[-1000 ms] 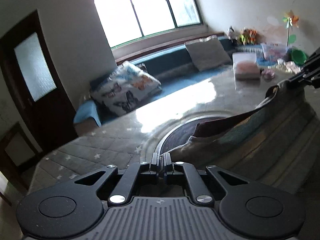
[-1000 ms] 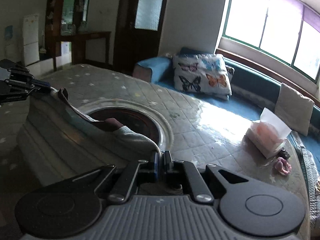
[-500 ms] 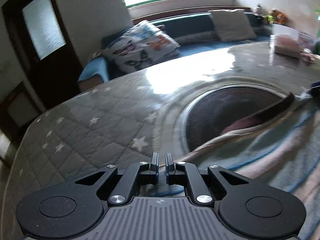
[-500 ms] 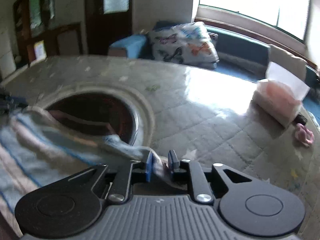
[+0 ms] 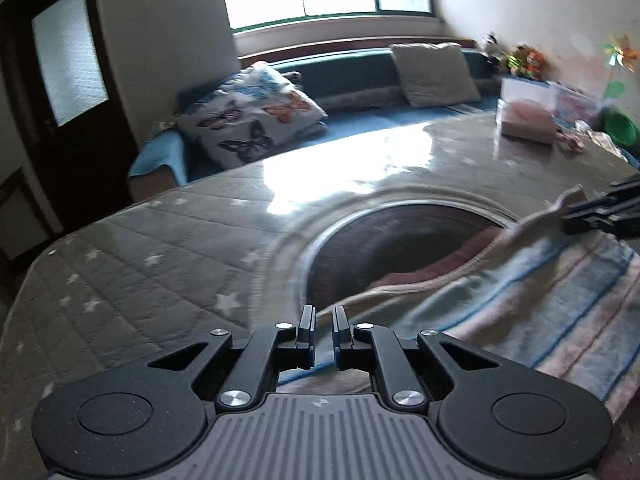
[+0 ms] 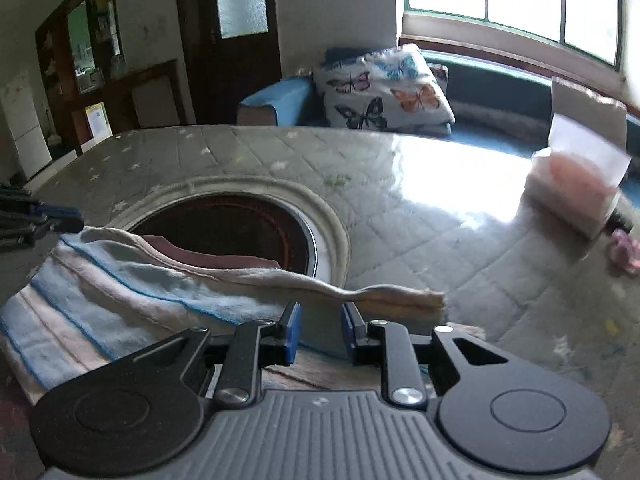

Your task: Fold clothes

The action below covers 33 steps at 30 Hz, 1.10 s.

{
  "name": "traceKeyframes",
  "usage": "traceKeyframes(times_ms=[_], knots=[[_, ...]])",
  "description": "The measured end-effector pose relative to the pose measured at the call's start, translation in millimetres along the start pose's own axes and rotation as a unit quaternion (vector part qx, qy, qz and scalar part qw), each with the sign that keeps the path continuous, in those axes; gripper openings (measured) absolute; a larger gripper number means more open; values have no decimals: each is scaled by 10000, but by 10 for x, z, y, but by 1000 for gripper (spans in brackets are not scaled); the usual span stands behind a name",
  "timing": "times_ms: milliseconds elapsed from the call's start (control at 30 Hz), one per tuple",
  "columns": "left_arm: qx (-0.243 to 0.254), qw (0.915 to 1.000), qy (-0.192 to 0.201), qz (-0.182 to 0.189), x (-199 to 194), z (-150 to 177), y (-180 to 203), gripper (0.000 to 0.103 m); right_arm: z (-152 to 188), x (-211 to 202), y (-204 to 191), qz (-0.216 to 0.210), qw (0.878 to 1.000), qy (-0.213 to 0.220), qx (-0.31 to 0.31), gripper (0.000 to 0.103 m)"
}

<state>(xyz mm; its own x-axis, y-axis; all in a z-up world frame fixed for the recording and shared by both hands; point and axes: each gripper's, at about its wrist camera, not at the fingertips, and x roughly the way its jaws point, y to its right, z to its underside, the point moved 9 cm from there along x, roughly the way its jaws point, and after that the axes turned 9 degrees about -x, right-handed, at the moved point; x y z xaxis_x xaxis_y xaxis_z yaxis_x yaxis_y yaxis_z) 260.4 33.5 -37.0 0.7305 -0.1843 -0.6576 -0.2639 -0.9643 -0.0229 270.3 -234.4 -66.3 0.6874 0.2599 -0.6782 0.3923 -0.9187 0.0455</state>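
A striped garment [image 6: 120, 304], pale blue and pinkish-beige, is lying on the quilted star-patterned table cover [image 6: 420, 240], with its far edge draping over the near rim of the round dark inset [image 6: 232, 232] set into that cover. A maroon layer is showing along that edge, over the inset; whether it is a lining or a separate piece is hard to tell. The garment's near part is running out of the frame in both views, and motion blur is softening its stripes.

The right gripper [image 6: 320, 326] is sitting just on the near side of the inset with its blue-padded fingers parted, the garment's beige hem lying beyond the gap and nothing pinched. The left gripper [image 5: 322, 330] is hovering at the opposite corner of the garment, fingers slightly apart, gripping nothing that can be seen.

Beyond the inset, near the table's far edge, a tissue box [image 6: 576, 196] is standing blurred, with a small pink object [image 6: 626, 250] beside it. Past the table a butterfly pillow [image 6: 384, 88] is resting on the blue bench.
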Motion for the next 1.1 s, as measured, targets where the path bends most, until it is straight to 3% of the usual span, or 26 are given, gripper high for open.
traceKeyframes(times_ms=[233, 467, 633, 667, 767, 967, 1100], knots=[[-231, 9987, -401, -205, 400, 67, -169, 11, 6, 279, 188, 139, 9987, -31, 481, 24], [-441, 9981, -352, -243, 391, 13, -252, 11, -41, 287, 181, 253, 9988, -29, 425, 27], [-299, 9992, -259, 71, 279, -32, -48, 21, -130, 169, -183, -137, 9999, 6, -9, 43], [-247, 9993, -269, 105, 285, -30, -9, 28, -139, 176, -285, -238, 9997, -11, -92, 43], [-168, 9989, -400, 199, 344, 19, 61, 31, -148, 215, -543, -446, 9985, -64, -322, 45], [-257, 9979, -559, 180, 402, 79, -51, 44, -84, 350, -972, -487, 9951, -251, -828, 51], [-240, 9981, -557, 120, 367, 69, -164, 44, -92, 281, -1259, -514, 9905, -127, -1270, 55]])
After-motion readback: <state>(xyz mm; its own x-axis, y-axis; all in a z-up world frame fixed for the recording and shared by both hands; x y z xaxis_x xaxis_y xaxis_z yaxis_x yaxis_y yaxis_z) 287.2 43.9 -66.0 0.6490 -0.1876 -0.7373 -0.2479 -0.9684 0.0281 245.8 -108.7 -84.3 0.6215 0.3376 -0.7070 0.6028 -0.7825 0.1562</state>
